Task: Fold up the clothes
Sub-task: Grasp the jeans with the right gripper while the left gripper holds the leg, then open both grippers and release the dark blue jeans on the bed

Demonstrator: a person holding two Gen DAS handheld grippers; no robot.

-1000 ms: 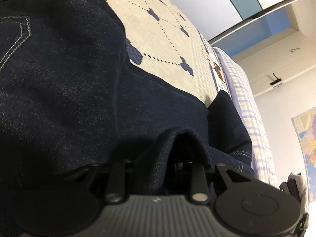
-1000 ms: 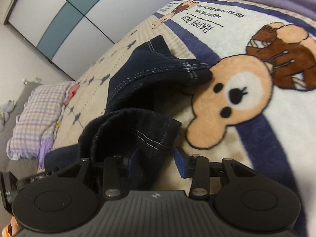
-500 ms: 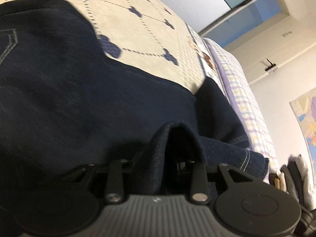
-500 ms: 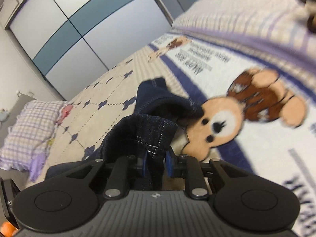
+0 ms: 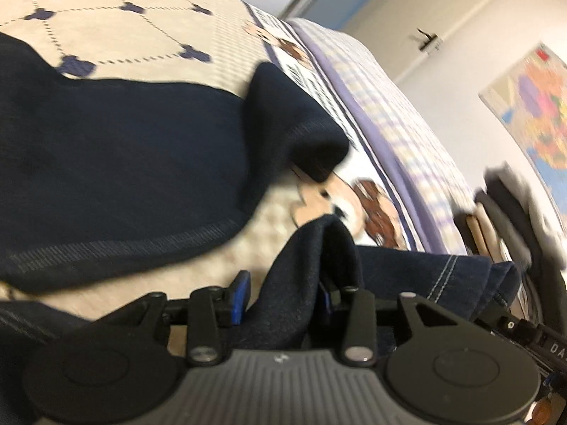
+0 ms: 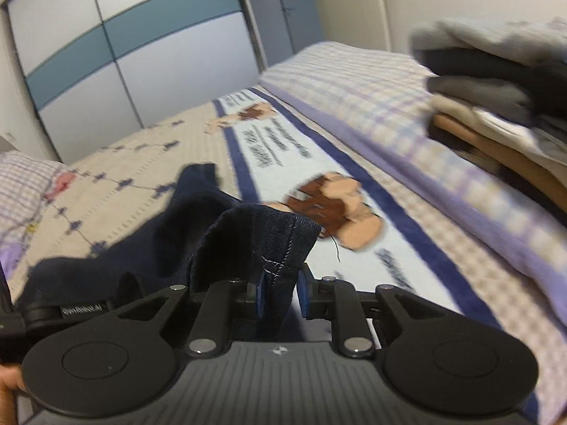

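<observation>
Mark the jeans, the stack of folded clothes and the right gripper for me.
jeans (image 6: 248, 244): right wrist view, lifted denim fold.
stack of folded clothes (image 6: 496, 106): right wrist view, middle layers.
right gripper (image 6: 280, 295): right wrist view, between fingertips.

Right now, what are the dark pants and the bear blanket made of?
The jeans look like dark denim: woven twill with pale contrast stitching at the hem. The bear blanket looks like soft plush fleece, with a fuzzy printed surface, though blur leaves that open.

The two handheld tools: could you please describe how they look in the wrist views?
Both the left tool and the right tool have matte black bodies with a ribbed grey centre plate, two round black discs, silver pivot screws and blue finger pads. The left view shows white lettering on the other tool's side.
</observation>
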